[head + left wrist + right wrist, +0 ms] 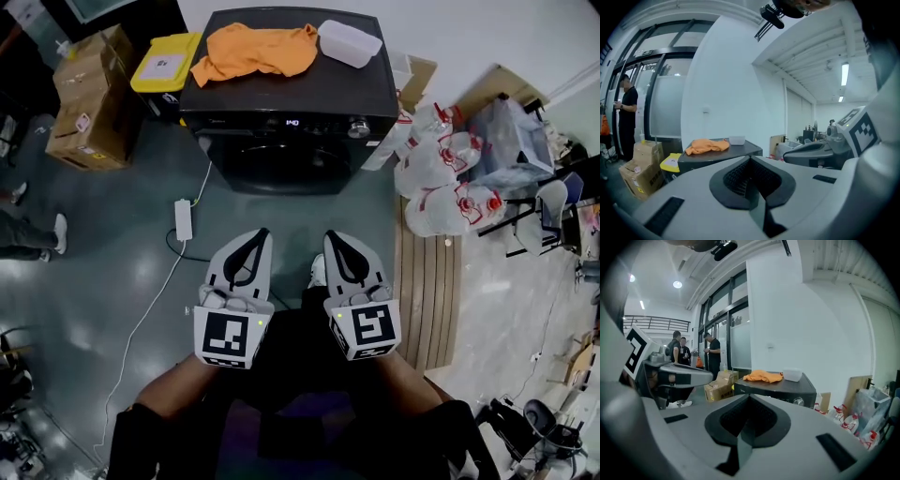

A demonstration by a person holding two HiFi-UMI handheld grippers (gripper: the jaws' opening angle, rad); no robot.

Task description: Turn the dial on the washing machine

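A black front-loading washing machine (291,103) stands against the far wall, its silver dial (358,127) at the right end of the control strip beside a lit display. The dial (799,402) shows small in the right gripper view too. An orange cloth (255,49) and a clear plastic tub (349,42) lie on the machine's top. My left gripper (259,234) and right gripper (334,237) hang side by side well short of the machine, both shut and empty. In the left gripper view the machine (719,157) sits far ahead.
Cardboard boxes (94,98) and a yellow bin (164,61) stand left of the machine. White bags with red print (441,173) and a wooden pallet (427,286) lie to its right. A white power strip (183,218) with cable lies on the floor. People stand at the left (712,355).
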